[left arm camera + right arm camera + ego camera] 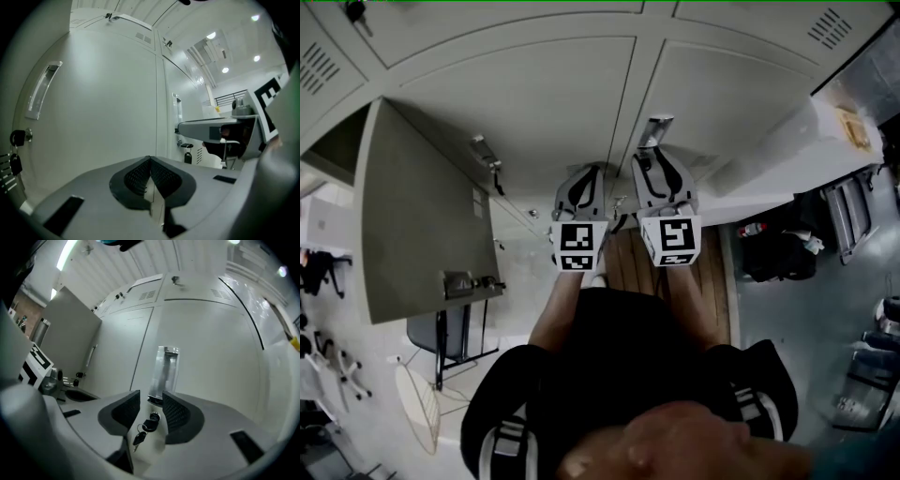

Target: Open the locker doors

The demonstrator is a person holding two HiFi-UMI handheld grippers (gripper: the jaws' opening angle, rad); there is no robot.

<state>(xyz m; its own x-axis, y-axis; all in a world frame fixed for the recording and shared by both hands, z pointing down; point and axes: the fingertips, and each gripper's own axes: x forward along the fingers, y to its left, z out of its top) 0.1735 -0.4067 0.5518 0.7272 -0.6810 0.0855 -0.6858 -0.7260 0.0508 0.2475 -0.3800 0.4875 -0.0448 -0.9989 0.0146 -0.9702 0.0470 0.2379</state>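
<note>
Grey locker doors fill the head view. One door (422, 216) at the left stands swung open. The middle door (553, 103) is closed, with a metal handle (42, 91) and a key (18, 138) in its lock. My left gripper (151, 161) is shut and empty, pointing at this door's bare panel. The right door (211, 352) is closed too. My right gripper (150, 394) is open just below its handle (165, 373). The key bunch (149, 420) hanging from that door's lock shows between the jaws, and the pads do not touch it.
The open door's edge carries a latch and keys (469, 281) at the lower left. A white ledge (787, 159) juts out right of the lockers, with a black bag (778, 253) on the floor below it. A wooden strip (637, 267) lies under my arms.
</note>
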